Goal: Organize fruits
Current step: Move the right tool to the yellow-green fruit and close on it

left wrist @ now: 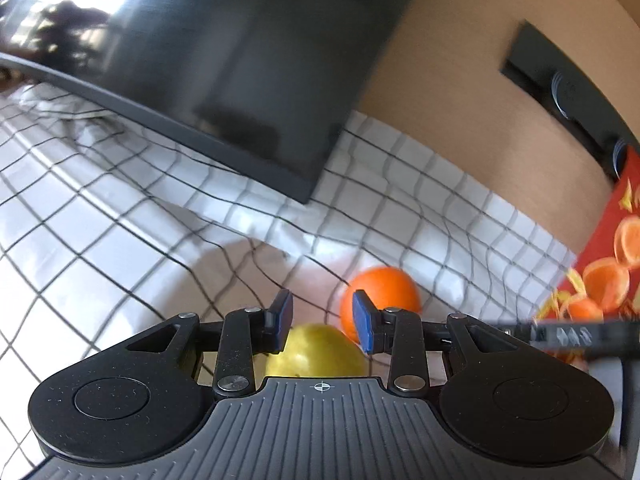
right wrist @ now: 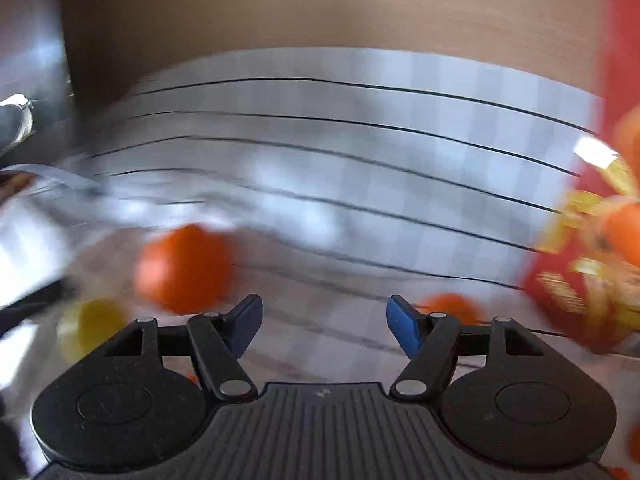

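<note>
In the left wrist view my left gripper (left wrist: 323,322) is open and empty, its blue pads hanging just above a yellow-green fruit (left wrist: 316,352) on the checked cloth. An orange (left wrist: 382,294) lies just beyond the right pad. The right wrist view is blurred by motion. My right gripper (right wrist: 324,326) is open wide and empty above the cloth. An orange (right wrist: 184,268) lies ahead to its left, a yellow fruit (right wrist: 94,324) further left, and a second orange (right wrist: 452,308) sits behind the right finger.
A white cloth with a black grid (left wrist: 120,240) covers the surface. A dark monitor (left wrist: 240,72) stands at the back left. A red box printed with oranges (left wrist: 604,264) stands at the right; it also shows in the right wrist view (right wrist: 592,260). A beige wall is behind.
</note>
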### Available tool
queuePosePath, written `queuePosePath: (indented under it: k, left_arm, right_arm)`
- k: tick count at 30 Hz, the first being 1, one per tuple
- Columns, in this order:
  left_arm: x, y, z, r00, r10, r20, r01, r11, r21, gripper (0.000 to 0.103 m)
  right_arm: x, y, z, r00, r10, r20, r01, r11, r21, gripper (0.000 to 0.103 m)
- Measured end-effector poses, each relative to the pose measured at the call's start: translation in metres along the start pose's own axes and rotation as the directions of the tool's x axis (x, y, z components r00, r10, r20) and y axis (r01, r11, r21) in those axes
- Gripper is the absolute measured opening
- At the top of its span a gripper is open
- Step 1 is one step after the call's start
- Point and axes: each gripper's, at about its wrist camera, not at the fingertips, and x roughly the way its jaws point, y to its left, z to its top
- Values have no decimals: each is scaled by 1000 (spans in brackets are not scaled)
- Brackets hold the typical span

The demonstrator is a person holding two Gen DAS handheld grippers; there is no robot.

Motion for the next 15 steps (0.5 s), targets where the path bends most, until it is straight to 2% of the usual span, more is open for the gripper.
queuePosePath:
  k: [3,6,10,14,15]
  left_arm:
    - [-10,16,7,994,77,78,-73,996,-56,37]
    - [-13,33,11,986,134,104,-121,985,-121,37]
    - [-14,43,13,980,167,111,-149,977,-155,37]
    - [-16,50,15,972,195,132,-171,970,-171,37]
    - [-16,51,15,971,199,132,-174,968,-178,37]
  right_arm:
    - [-4,39,-4,990,143,10,-142,987,-69,80]
    - [1,83,-11,972,233,-19,-233,964,-127,80]
    - [29,131,-17,974,223,-44,-227,957,-182,80]
    - [60,150,-20,982,172,-74,-183,967,-176,80]
    - [64,152,-21,980,176,-93,-189,968,-164,76]
